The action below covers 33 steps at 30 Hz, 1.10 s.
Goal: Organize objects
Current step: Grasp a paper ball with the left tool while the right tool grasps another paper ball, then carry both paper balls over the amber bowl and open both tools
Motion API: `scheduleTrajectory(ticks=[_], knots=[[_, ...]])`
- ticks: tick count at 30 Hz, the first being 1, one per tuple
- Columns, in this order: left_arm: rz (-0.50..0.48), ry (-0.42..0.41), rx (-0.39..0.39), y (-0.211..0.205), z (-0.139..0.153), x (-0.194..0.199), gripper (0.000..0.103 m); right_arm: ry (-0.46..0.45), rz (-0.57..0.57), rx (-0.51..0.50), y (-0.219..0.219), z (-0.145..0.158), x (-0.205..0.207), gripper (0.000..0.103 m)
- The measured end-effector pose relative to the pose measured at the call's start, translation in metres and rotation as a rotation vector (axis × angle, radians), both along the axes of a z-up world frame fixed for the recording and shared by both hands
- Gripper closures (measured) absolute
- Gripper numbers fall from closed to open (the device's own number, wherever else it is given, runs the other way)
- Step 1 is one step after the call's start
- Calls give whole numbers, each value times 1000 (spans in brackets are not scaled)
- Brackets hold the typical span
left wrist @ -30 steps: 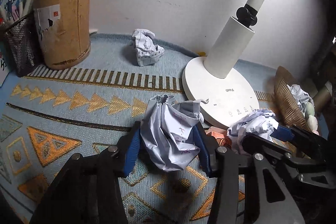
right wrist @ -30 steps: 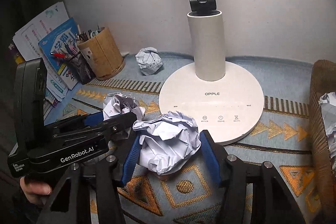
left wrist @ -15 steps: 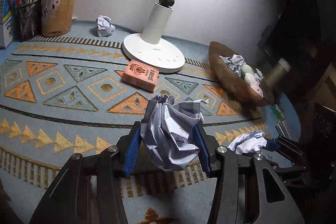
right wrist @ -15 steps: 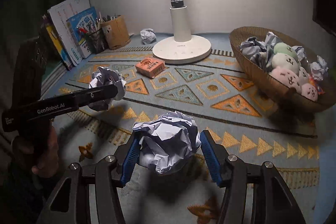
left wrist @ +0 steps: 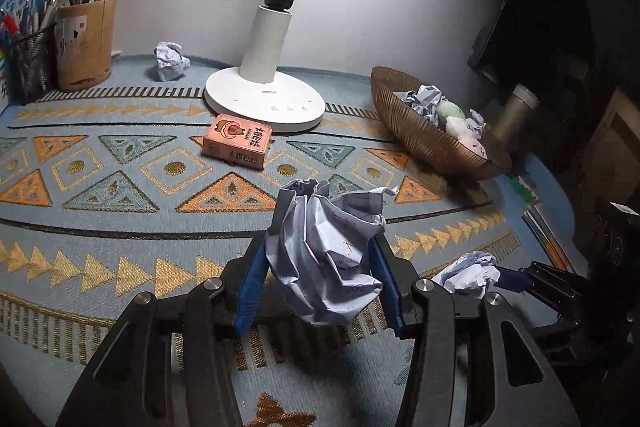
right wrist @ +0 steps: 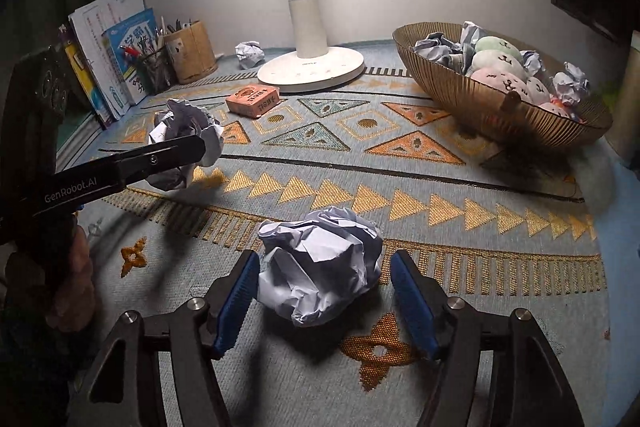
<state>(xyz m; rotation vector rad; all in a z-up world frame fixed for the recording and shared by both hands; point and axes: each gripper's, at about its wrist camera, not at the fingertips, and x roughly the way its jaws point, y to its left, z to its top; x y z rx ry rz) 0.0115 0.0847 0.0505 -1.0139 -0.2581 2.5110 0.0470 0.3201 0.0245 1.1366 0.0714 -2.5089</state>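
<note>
The left gripper (left wrist: 320, 267) pinches a crumpled paper ball (left wrist: 326, 255) between its 2 blue pads (left wrist: 249, 287), both pressed into the paper's sides. This ball is taller than it is wide: its long axis runs from the gripper's throat out past the fingertips, with a twisted tip pointing toward the far lamp. It hangs above the near part of the patterned cloth (left wrist: 120, 187).

The right gripper (right wrist: 322, 291) has its jaws opening, and a second crumpled paper ball (right wrist: 320, 267) sits between them. The left pad (right wrist: 236, 301) is just against the paper, while the right pad (right wrist: 412, 307) stands clear of it with a visible gap. This ball is roundish, slightly wider than tall, so it points no particular way. Whether it rests on the cloth or hangs just above cannot be told.

In the right wrist view the left gripper shows at the left edge, with a hand (right wrist: 72, 287) below it.

Far back, a white desk lamp (left wrist: 264, 95) stands on its round base, and a small orange box (left wrist: 238, 143) lies flat just in front of it. A third loose paper ball (left wrist: 172, 61) lies by the wall to the lamp's left. At far left stand a cardboard pen holder (left wrist: 84, 43) and a mesh pen cup (left wrist: 32, 67), with books (right wrist: 112, 55) beside them. At far right a ribbed brown basket (right wrist: 480, 95) holds more paper wads and round plush toys (right wrist: 498, 61).
</note>
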Motion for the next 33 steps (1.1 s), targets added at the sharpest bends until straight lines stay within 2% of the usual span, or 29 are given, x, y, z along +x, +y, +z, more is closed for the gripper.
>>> scheduleTrajectory(ticks=[3, 5, 6, 7, 9, 11, 13, 16, 19, 20, 21, 22, 24, 27, 30, 33], knots=[[-3, 4, -7, 1, 0, 1, 56, 45, -13, 9, 0, 6, 6, 47], [2, -7, -14, 6, 3, -2, 56, 58, -33, -22, 11, 14, 11, 47], [-7, -28, 8, 11, 6, -6, 56, 72, -50, -38, 20, 23, 13, 47], [-40, -40, 39, 19, 14, -11, 56, 93, -67, -51, 31, 35, 12, 47], [-89, 16, 50, 45, 41, -18, 56, 162, -141, -27, 55, 64, 4, 47], [-133, 91, 16, 76, 68, -32, 55, 227, -246, 13, 81, 93, -11, 46], [-173, 126, 2, 107, 84, -52, 55, 243, -352, -13, 111, 115, -34, 45], [-197, 125, 4, 144, 90, -89, 55, 228, -450, -42, 145, 129, -75, 45], [-170, 137, 5, 172, 86, -123, 51, 231, -468, -39, 155, 133, -117, 43], [-136, 148, 16, 177, 84, -133, 40, 239, -464, -55, 158, 133, -130, 35], [-116, 147, 20, 183, 81, -141, 14, 249, -461, -70, 162, 133, -143, 23], [-105, 133, 15, 188, 78, -150, 5, 254, -476, -65, 166, 132, -153, 19], [-102, 108, 24, 186, 73, -157, 4, 236, -519, -36, 172, 127, -163, 19], [-115, 98, 30, 165, 73, -143, 4, 199, -486, -99, 178, 115, -149, 18], [-96, 117, 20, 126, 81, -113, 3, 169, -459, -147, 172, 106, -120, 18], [-29, 130, 27, 74, 84, -78, 3, 139, -385, -239, 149, 109, -92, 18]])
